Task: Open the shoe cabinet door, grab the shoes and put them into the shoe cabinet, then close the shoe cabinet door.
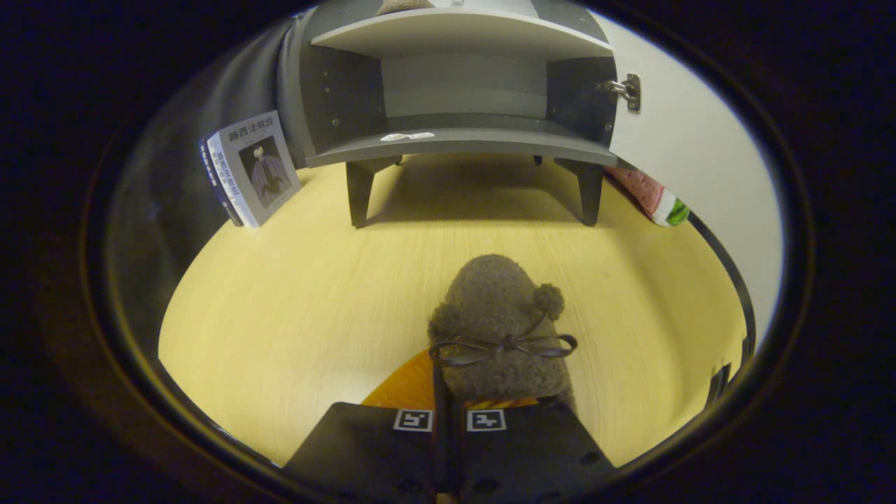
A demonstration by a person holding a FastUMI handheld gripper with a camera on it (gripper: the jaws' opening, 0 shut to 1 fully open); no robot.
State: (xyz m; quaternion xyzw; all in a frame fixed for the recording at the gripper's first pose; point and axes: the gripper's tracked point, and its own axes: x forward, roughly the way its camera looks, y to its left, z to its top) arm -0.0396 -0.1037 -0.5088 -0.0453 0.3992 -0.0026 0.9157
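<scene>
While a book is seen leaning at the left of the cabinet, whose door is swung open to the right, the fuzzy shoe is held over the wooden floor. The gripper is clamped shut on the shoe's rear edge, fingers nearly touching.

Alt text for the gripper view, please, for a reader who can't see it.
The hand-held gripper, fingers closed together, grips a fuzzy brown shoe with a bow above a yellow floor. Beyond it stands the shoe cabinet, its door open; a book leans beside it.
</scene>
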